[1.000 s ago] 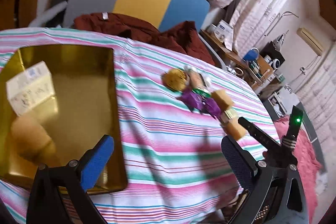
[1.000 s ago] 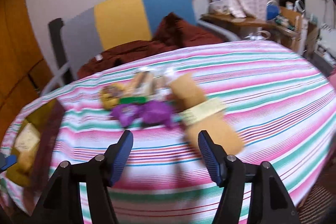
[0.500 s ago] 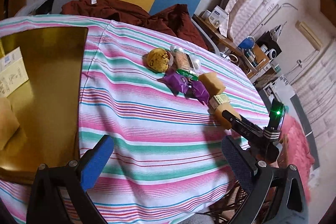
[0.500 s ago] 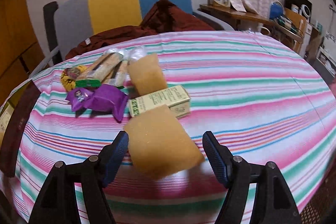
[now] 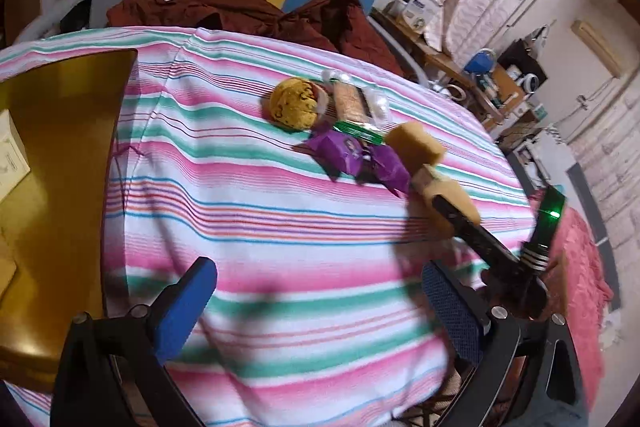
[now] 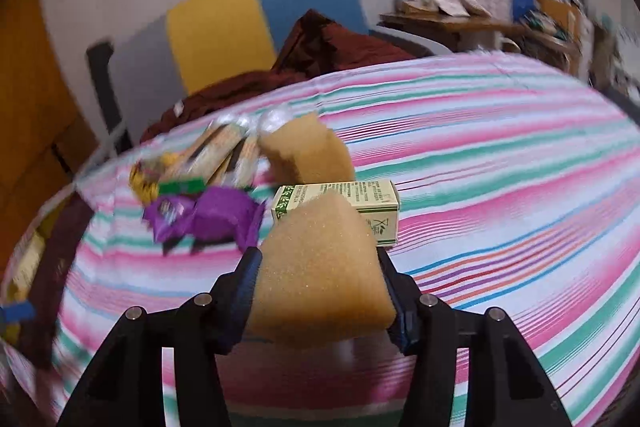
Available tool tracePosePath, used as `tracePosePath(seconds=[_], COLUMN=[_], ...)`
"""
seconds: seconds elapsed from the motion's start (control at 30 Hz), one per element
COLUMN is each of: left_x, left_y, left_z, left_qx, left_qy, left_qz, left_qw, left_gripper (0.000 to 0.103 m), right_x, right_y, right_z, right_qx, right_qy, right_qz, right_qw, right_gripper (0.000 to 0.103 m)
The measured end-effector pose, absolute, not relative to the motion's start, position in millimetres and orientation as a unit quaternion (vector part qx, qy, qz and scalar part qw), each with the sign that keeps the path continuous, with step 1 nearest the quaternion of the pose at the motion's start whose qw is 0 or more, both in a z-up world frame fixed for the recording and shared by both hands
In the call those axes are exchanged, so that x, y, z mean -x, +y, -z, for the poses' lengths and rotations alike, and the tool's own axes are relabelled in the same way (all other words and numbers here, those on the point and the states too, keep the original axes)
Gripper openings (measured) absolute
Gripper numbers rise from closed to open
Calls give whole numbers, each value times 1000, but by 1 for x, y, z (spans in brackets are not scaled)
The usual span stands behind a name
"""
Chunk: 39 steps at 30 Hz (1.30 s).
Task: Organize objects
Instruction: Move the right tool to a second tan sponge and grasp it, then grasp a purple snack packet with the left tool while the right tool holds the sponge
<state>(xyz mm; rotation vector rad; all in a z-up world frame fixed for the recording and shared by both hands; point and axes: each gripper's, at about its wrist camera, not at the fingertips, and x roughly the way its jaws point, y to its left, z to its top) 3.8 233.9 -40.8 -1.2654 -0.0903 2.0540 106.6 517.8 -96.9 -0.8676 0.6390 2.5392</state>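
Right gripper point(image 6: 320, 283): jaws just closed, both pads now pressing near sponge point(image 6: 320, 267), beside carton point(image 6: 360, 199) toward tablecloth's point(image 6: 500, 187) front edge. Left gripper point(image 5: 320, 299): wide apart, empty, beside gold tray point(image 5: 60, 147).

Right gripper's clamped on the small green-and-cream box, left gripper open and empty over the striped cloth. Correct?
Not quite. The right wrist view shows the right gripper closed on the tan sponge; the green-and-cream box lies behind it on the striped cloth. The left gripper is open and empty, as stated.
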Motion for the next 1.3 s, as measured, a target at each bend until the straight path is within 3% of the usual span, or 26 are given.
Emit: tracePosePath(seconds=[0.33, 0.73, 0.83, 0.97, 1.13, 1.3], left_x=[24, 59, 65, 71, 65, 62], left_y=[289, 374, 382, 383, 382, 369], left_z=[60, 75, 82, 98, 102, 102], left_qx=[485, 391, 382, 392, 392, 385], left_qy=[-3, 162, 181, 170, 163, 146], left_qz=[-800, -840, -841, -832, -830, -837], left_qw=[352, 340, 338, 355, 362, 360], left_gripper=[103, 102, 97, 82, 49, 44], right_x=[-111, -116, -115, -116, -117, -117], right_y=[528, 535, 534, 534, 534, 534], right_z=[108, 116, 116, 117, 118, 118], right_qx=[289, 269, 269, 267, 266, 266], right_qy=[269, 297, 295, 294, 294, 293], right_qz=[-900, -900, -901, -902, -902, -902], right_qw=[186, 169, 171, 172, 172, 173], right_gripper=[56, 56, 56, 56, 56, 56])
